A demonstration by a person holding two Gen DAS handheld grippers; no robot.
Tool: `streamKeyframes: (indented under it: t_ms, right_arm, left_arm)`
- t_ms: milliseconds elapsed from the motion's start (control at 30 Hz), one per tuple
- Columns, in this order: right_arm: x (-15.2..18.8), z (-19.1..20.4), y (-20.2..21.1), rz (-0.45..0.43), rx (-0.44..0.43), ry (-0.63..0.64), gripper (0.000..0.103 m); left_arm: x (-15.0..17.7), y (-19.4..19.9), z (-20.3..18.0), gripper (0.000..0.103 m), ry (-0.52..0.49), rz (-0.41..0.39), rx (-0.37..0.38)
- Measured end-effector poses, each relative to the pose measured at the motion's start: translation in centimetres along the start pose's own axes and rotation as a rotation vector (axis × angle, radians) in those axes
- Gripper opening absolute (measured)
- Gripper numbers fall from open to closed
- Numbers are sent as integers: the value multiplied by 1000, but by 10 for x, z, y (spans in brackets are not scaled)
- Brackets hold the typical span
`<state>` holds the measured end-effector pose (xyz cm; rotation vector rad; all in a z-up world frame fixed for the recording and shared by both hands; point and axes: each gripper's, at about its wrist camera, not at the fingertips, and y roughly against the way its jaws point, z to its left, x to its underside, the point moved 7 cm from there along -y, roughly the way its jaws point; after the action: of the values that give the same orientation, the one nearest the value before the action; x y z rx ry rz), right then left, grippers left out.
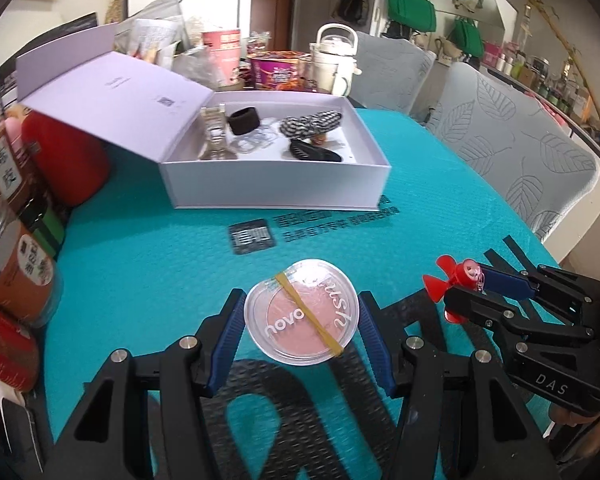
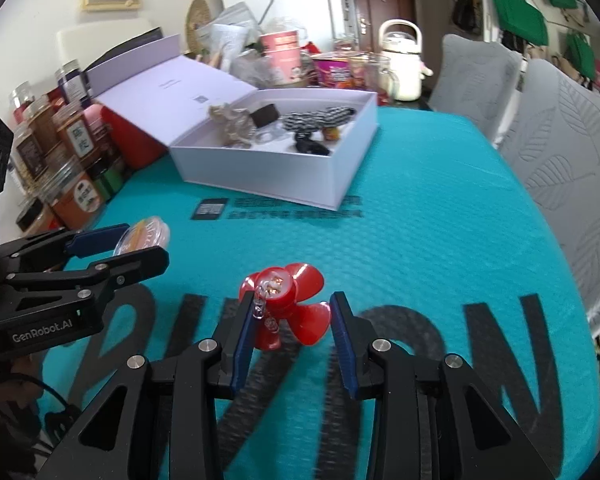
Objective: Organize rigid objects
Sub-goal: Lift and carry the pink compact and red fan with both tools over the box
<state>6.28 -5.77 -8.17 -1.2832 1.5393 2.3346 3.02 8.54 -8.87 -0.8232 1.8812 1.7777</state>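
A round clear compact of pink blush (image 1: 301,318) with a yellow rubber band across its lid sits between the fingers of my left gripper (image 1: 302,316), which close on its sides. It also shows in the right wrist view (image 2: 144,234). A red flower-shaped hair clip (image 2: 284,306) stands between the fingers of my right gripper (image 2: 292,320); the left pad touches it and a gap stays on the right. The clip also shows in the left wrist view (image 1: 456,280). An open white box (image 1: 276,172) holding hair accessories stands farther back on the teal mat (image 1: 160,248).
Jars and a red container (image 1: 66,160) line the table's left edge. Cups, snack tubs and a white kettle (image 1: 336,58) crowd the far end behind the box. Two grey chairs (image 1: 512,140) stand along the right side.
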Motion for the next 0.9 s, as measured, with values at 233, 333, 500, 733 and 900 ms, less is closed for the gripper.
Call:
streamKeyframes:
  t_ms: [233, 333, 500, 733, 900]
  right_arm:
    - [-8, 38, -8, 5, -69, 52, 36]
    - [-12, 51, -12, 10, -101, 71, 36]
    - [-18, 69, -16, 13, -138, 99, 36]
    - [-37, 77, -13, -9, -147, 120, 36]
    - [-51, 76, -7, -26, -144, 127, 36]
  left_arm:
    - [6, 15, 33, 55, 54, -18, -52]
    - [7, 21, 46, 55, 75, -23, -75]
    - [2, 29, 62, 55, 95, -41, -104]
    - [-14, 37, 69, 55, 97, -73, -112]
    - [-29, 39, 67, 55, 85, -95, -107]
